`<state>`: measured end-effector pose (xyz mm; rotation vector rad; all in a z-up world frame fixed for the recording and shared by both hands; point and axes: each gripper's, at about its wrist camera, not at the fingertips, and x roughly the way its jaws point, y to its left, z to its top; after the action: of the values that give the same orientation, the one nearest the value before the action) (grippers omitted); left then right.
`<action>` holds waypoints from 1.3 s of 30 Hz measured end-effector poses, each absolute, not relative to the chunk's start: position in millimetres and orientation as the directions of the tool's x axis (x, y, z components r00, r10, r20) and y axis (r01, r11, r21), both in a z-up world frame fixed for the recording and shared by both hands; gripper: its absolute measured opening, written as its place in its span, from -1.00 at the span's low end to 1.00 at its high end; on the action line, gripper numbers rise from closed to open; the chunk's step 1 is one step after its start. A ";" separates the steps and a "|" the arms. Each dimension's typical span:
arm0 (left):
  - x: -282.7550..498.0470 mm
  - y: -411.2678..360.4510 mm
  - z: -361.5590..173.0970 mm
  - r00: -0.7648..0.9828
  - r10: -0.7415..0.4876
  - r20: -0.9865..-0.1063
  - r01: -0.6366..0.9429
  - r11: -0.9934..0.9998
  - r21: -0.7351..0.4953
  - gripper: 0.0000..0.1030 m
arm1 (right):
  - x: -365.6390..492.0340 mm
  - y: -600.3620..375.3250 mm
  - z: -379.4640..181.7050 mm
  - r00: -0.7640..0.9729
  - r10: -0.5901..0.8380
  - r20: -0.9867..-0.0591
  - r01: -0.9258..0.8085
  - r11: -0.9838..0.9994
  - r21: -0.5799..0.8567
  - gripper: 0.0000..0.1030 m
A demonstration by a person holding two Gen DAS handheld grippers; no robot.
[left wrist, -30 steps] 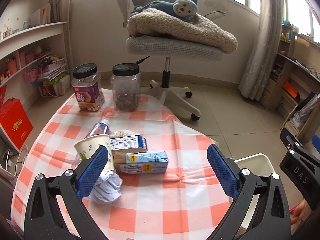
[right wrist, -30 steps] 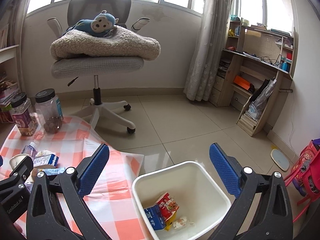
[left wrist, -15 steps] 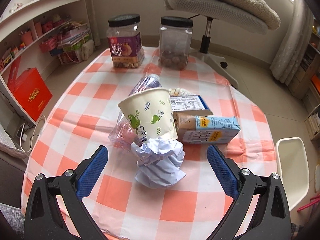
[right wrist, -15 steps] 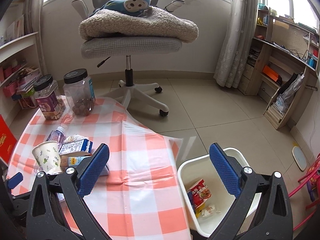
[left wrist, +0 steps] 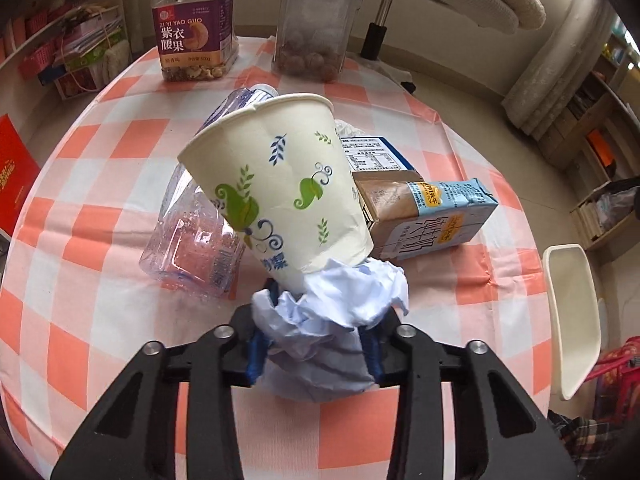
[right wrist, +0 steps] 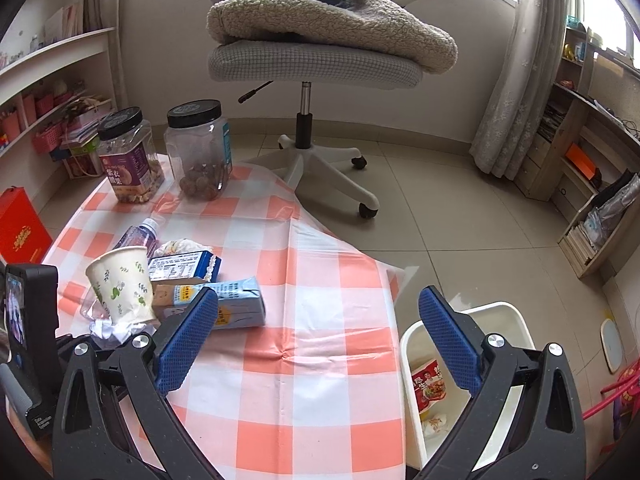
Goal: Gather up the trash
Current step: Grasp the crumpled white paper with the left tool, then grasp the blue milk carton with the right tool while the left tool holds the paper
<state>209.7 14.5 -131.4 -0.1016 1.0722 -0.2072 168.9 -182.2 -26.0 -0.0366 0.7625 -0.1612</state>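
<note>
The left gripper (left wrist: 316, 344) is closing its blue fingers (left wrist: 256, 350) on a crumpled ball of white paper (left wrist: 332, 320) at the near side of the counter (left wrist: 100, 320), which is covered in an orange-and-white checked cloth; the pads press into the paper on both sides. A paper cup (left wrist: 280, 184) printed with green leaves leans tilted on top of the paper ball, its mouth turned up and to the far left. Left of the cup lies a crushed clear plastic bottle (left wrist: 188, 232). Right of it lie two drink cartons (left wrist: 440, 212), one behind the other. Two black-lidded jars (left wrist: 192, 28) stand at the far edge.

The right gripper (right wrist: 318, 336) hovers with its fingers spread wide and nothing between them. Beneath it on the right, a white waste bin (right wrist: 500, 314) stands on the floor beside the counter, holding a red snack wrapper (right wrist: 428, 388).
</note>
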 end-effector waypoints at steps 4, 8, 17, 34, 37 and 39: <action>195.1 23.5 -113.8 0.451 -0.239 -0.860 0.135 0.971 -0.199 -0.61 | 179.5 -169.5 -37.2 0.688 -0.129 -0.714 0.054 0.990 -0.127 0.86; 176.8 41.6 -78.3 0.479 -0.259 -0.839 0.145 0.966 -0.215 -0.61 | 187.4 -148.5 -52.7 0.666 -0.101 -0.739 -0.078 0.976 -0.204 0.86; 151.4 99.1 -6.5 0.603 -0.306 -0.737 0.114 0.947 -0.300 -0.62 | 204.6 -99.6 -76.5 0.625 -0.032 -0.780 -0.389 0.853 -0.347 0.86; 151.0 123.5 2.3 0.612 -0.333 -0.718 0.108 0.934 -0.341 -0.61 | 244.6 -68.3 -116.8 0.500 -0.081 -0.862 -0.511 0.776 -0.369 -0.47; 149.9 125.6 1.1 0.614 -0.328 -0.718 0.100 0.935 -0.341 -0.61 | 244.2 -72.4 -99.5 0.470 -0.019 -0.883 -0.460 0.848 -0.263 -1.00; 148.8 126.4 0.7 0.616 -0.324 -0.718 0.098 0.936 -0.338 -0.61 | 242.1 -76.4 -94.7 0.441 0.007 -0.897 -0.416 0.887 -0.198 -1.00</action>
<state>148.8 126.4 0.7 -0.2780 0.8761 -0.2467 242.1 -76.4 -94.7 -0.4241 1.0900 0.2725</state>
